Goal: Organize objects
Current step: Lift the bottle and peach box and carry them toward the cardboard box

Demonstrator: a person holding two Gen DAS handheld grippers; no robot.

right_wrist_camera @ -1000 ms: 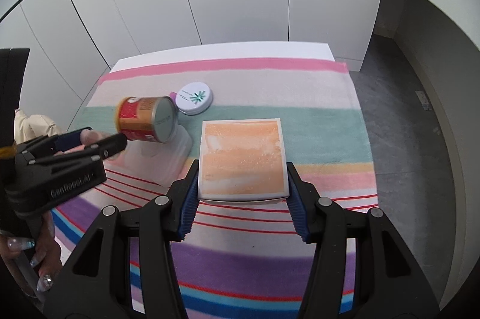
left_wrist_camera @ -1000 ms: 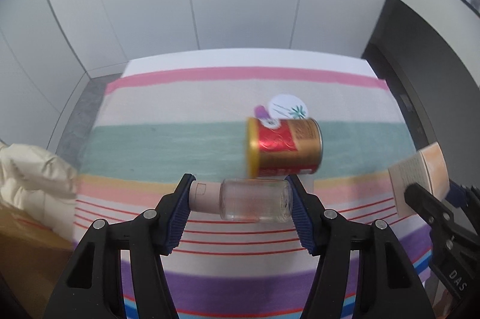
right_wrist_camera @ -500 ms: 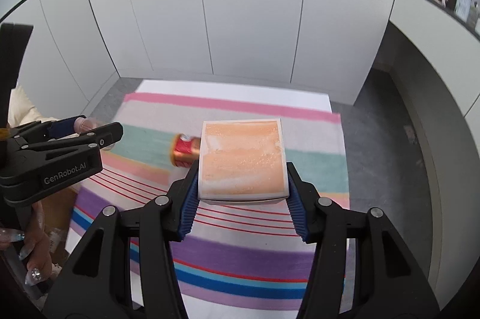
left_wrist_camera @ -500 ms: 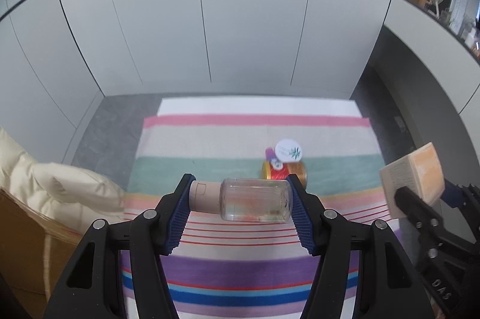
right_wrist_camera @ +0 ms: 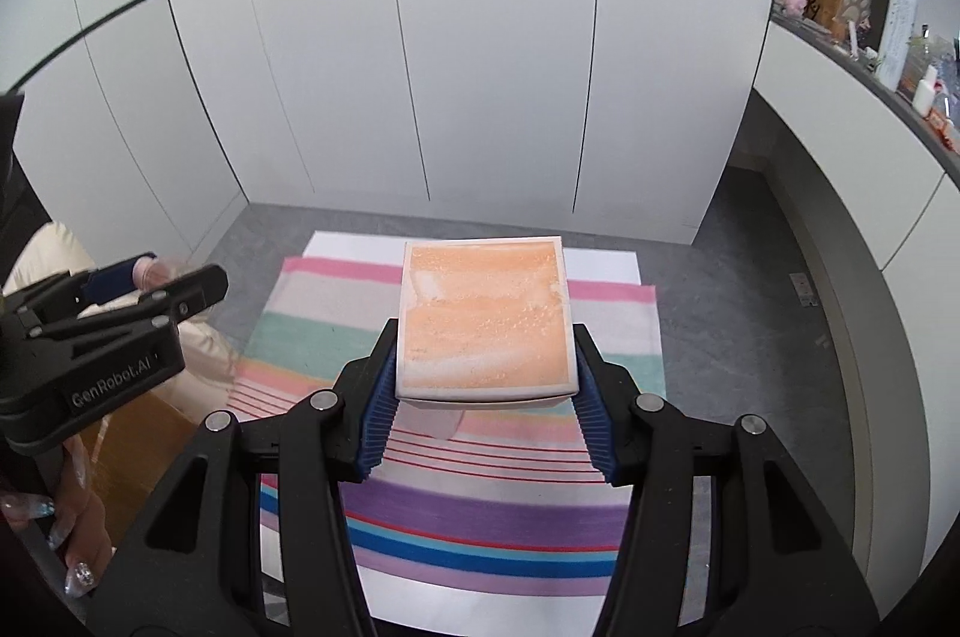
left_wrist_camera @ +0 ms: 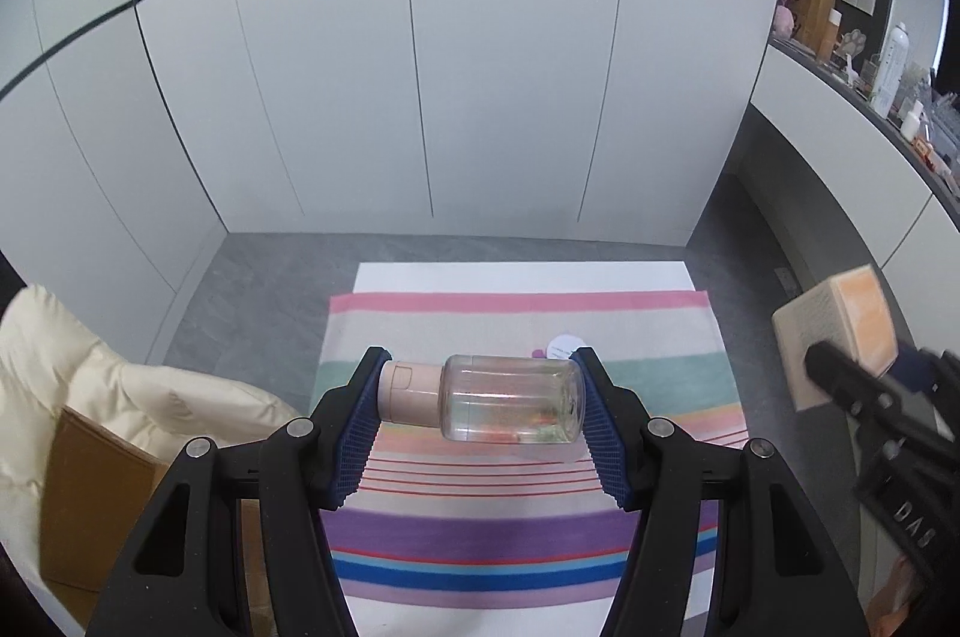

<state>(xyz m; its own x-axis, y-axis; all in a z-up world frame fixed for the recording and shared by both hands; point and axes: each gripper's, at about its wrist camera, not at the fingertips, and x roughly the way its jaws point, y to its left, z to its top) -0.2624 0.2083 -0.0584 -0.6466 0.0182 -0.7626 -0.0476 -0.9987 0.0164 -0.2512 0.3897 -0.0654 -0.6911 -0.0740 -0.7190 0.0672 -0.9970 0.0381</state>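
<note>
1. The left gripper [left_wrist_camera: 480, 400] holds a clear bottle [left_wrist_camera: 510, 400] sideways. Its two blue pads [left_wrist_camera: 360, 421] press on the bottle's ends, one on the pink cap [left_wrist_camera: 408, 391] and one on the bottom.
2. The bottle is up in the air, high over the striped cloth [left_wrist_camera: 522, 529]. Its cap points left.
3. Small bits of red and green show through the bottle, but it is hard to tell what they are.
4. The right gripper [right_wrist_camera: 483, 397] pinches an orange box [right_wrist_camera: 485, 322] between its blue pads [right_wrist_camera: 378, 415]. The pads press on the box's left and right sides.
5. The box is up in the air too, above the cloth [right_wrist_camera: 480, 523]. Its flat orange face with a white edge looks at the camera.
6. From the left camera, the box [left_wrist_camera: 837, 331] and the right gripper [left_wrist_camera: 840, 373] show at the right edge, well apart from the bottle.
7. From the right camera, the left gripper [right_wrist_camera: 174, 286] shows at the left edge. A hand [right_wrist_camera: 60, 511] with long sparkly nails holds its handle.
8. A small white round thing [left_wrist_camera: 567, 346] lies on the cloth, on the far side of the bottle. A little purple spot sits just beside it.
9. A cream puffy coat [left_wrist_camera: 90, 385] lies to the left of the cloth, on top of a brown box [left_wrist_camera: 90, 505].
10. A white wall [left_wrist_camera: 420, 67] with long thin lines stands behind the cloth.
11. A shelf [right_wrist_camera: 852, 55] on the right has bottles and small things on it.
</note>
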